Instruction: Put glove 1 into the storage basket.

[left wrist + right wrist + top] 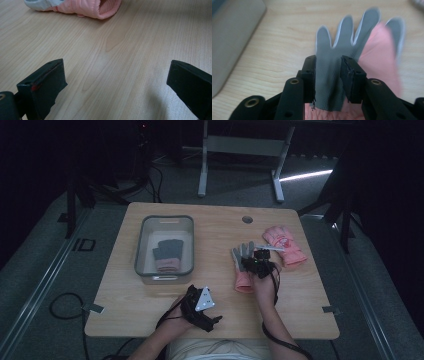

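**Mia:** What was the right claw (328, 80) doing?

**Ben:** It sat over the grey and pink glove (243, 265) on the bench (150, 305). The glove lay flat, right of the middle, with its grey fingers pointing away from the person. A fold of the grey part stood up between the jaws.

**Mia:** Was it squeezing the glove?

**Ben:** The jaws were narrow and the cloth filled the gap between them, so I think it had a pinch on the glove. Pinching the middle would make sense, because a floppy glove is easier to lift that way.

**Mia:** And the left claw (115, 82)?

**Ben:** It was wide open with nothing in it. It rested low near the front edge of the bench, and I think it was just waiting. It pointed across the wood toward the glove's pink cuff.

**Mia:** Where might the glove go?

**Ben:** Maybe into the grey bin (165, 277) on the left side. A matching glove (167, 255) already lay inside it. A pink glove (284, 244) also sat on the bench, just right of the right claw.

**Mia:** What was the bench like?

**Ben:** Light wood, smooth, with a small round hole (247, 219) near the back. The room was dark, with grey floor, cables and a metal frame (240, 150) behind.
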The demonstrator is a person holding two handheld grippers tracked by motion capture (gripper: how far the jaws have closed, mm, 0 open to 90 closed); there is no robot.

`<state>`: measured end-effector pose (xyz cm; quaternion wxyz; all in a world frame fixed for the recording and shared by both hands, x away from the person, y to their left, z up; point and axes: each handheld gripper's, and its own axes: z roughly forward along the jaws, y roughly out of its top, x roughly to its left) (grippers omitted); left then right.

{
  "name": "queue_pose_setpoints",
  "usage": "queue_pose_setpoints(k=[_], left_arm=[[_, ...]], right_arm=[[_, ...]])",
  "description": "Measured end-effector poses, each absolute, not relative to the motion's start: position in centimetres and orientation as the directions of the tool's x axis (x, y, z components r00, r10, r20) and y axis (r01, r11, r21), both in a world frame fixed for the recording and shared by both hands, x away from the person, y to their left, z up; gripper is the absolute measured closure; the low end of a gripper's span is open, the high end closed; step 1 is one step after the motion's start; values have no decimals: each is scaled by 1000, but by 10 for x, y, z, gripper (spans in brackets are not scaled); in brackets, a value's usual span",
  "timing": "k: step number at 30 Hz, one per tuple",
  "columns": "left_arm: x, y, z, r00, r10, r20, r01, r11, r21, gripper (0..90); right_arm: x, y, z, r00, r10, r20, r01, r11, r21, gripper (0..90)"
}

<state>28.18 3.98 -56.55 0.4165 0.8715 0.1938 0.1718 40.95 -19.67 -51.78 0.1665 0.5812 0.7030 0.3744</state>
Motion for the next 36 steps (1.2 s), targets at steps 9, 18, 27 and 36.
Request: queue_pose_setpoints(k=[9,18,27,36], left_arm=[[281,39,-565,864,482,143,193,-581,791,18],[283,39,-566,864,488,127,207,-573,793,18],[281,36,-567,865,483,139,197,-580,790,19],[280,38,-566,861,487,143,193,-575,795,19]], right_arm=[[403,-256,-488,-389,906,168,646,138,751,512],[412,-324,-492,-420,906,50,600,236,764,536],[439,-355,-490,-427,904,-18,579,289,762,550],[472,-358,-487,-429,903,-26,562,290,775,515]])
